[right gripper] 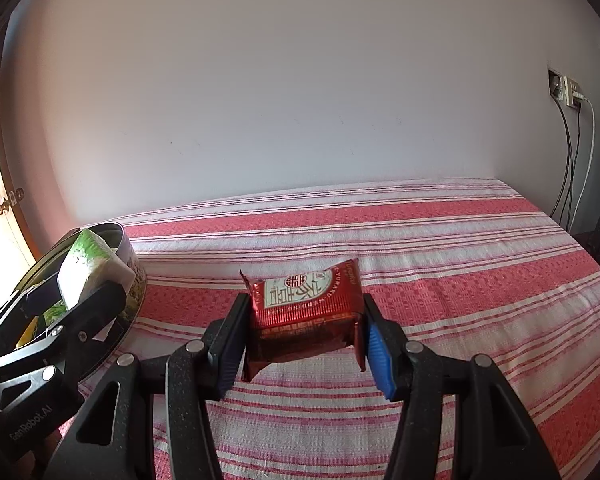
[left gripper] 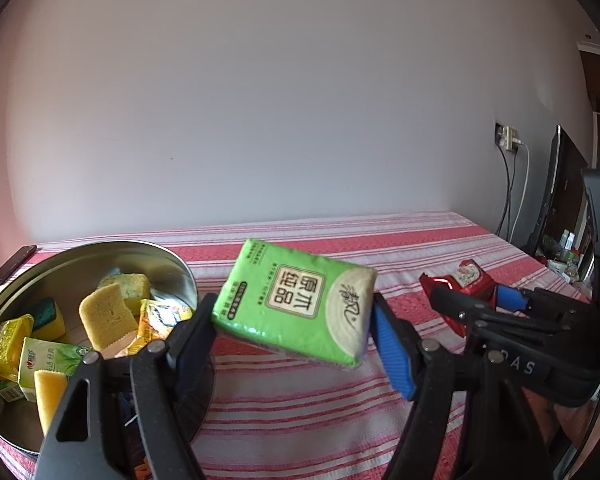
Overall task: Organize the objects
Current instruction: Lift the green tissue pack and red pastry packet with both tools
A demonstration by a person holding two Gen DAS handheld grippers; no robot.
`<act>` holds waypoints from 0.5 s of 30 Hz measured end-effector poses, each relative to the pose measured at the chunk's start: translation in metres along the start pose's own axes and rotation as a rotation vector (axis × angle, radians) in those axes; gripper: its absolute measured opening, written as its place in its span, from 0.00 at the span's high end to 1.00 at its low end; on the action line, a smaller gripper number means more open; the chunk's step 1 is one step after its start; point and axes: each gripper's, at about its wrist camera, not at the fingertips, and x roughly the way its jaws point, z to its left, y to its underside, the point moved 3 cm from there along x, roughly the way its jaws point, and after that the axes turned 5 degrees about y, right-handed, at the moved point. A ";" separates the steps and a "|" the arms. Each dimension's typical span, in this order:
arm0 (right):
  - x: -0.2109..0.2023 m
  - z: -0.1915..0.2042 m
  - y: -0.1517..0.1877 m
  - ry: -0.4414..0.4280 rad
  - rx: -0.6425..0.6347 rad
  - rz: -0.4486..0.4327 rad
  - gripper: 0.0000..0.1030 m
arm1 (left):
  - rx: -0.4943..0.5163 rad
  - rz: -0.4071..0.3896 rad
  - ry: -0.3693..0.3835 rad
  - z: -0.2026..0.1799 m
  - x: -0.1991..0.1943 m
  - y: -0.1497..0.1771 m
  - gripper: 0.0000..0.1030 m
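Green tissue pack (left gripper: 296, 304) clamped in left gripper (left gripper: 294, 320) — red snack packet (right gripper: 306, 308) clamped in right gripper (right gripper: 304, 336).

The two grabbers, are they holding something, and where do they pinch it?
Yes. The left gripper pinches the green tissue pack by its two short ends. The right gripper pinches the red snack packet by its two sides.
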 end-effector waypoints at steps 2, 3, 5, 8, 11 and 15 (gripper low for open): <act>-0.004 0.004 0.001 0.000 0.000 -0.010 0.46 | 0.000 -0.004 0.000 0.000 -0.001 0.000 0.28; -0.005 0.004 0.001 -0.002 0.000 -0.015 0.46 | 0.000 -0.005 -0.001 0.000 -0.003 0.000 0.28; -0.007 0.006 0.002 -0.009 0.001 -0.018 0.46 | -0.001 -0.010 -0.001 0.000 -0.005 0.000 0.28; -0.011 0.009 0.003 -0.024 0.001 -0.029 0.46 | -0.002 -0.017 -0.004 0.000 -0.007 0.001 0.28; -0.014 0.012 0.003 -0.026 -0.005 -0.042 0.46 | -0.003 -0.021 -0.006 0.001 -0.009 0.001 0.28; -0.018 0.016 0.004 -0.031 -0.009 -0.053 0.46 | -0.004 -0.026 -0.009 0.001 -0.011 0.002 0.28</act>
